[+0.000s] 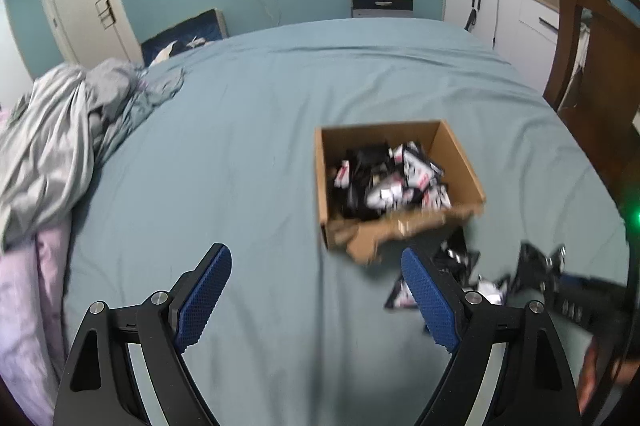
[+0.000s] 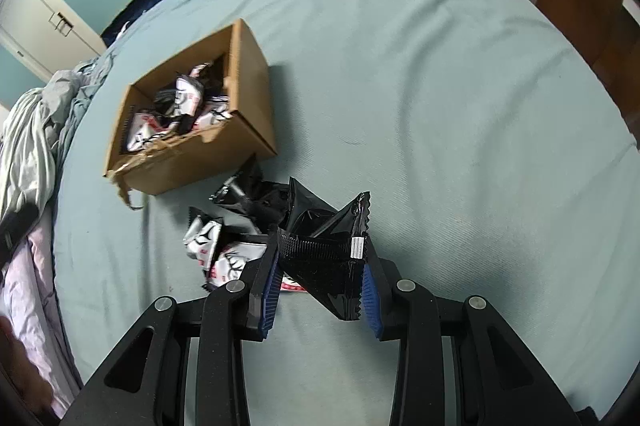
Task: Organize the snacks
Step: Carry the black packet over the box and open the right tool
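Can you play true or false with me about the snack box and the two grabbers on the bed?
1. The cardboard box has snack packets inside. True.
2. The left gripper is squeezing a packet. False: it is open with nothing between its fingers.
3. The right gripper holds a black snack packet. True.
4. All packets are in the box. False: loose packets lie on the blue bedsheet beside it.

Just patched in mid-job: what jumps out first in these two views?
The torn cardboard box of black-and-white snack packets sits mid-bed on the blue sheet. Just in front of it, the right gripper is shut on a black packet, with a few loose packets lying beside it on the sheet. The left gripper hangs open and empty.
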{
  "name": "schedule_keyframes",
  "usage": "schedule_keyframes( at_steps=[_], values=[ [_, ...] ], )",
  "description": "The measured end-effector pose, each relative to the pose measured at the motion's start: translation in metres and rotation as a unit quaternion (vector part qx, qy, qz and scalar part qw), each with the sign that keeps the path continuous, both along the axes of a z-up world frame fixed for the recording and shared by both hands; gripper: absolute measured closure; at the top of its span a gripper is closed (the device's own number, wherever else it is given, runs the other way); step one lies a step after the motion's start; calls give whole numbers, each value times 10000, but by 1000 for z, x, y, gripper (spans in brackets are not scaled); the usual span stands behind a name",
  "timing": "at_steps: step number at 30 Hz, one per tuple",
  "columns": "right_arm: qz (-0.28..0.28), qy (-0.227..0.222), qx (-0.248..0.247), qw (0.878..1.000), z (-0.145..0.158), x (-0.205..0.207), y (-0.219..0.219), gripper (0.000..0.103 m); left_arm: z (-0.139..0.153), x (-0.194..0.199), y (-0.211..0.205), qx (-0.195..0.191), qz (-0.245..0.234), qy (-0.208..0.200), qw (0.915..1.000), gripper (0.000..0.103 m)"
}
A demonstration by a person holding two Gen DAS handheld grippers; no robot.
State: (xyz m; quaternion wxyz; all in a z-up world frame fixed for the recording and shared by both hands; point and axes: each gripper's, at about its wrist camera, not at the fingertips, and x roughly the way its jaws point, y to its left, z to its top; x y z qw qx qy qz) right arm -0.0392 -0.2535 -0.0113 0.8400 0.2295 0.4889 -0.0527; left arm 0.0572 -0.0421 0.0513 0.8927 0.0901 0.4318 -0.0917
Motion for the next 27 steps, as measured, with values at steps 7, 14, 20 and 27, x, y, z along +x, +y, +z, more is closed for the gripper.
schedule_keyframes(
  at_steps=[7, 14, 20, 27],
  values=[
    [298, -193, -146, 9993, 24, 7, 16, 70, -30, -26, 17, -99, 45, 12, 9999, 9],
    [535, -374, 77, 9978, 58, 56, 34, 70, -43, -17, 20, -155, 52, 257, 9995, 9],
    [483, -610, 210, 9967, 74, 107, 45, 69, -48, -10, 27, -268, 73, 404, 9988, 9],
    [114, -1284, -14, 9917, 79, 113, 46, 32, -49, -7, 27, -311, 59, 446, 9985, 9]
  ],
)
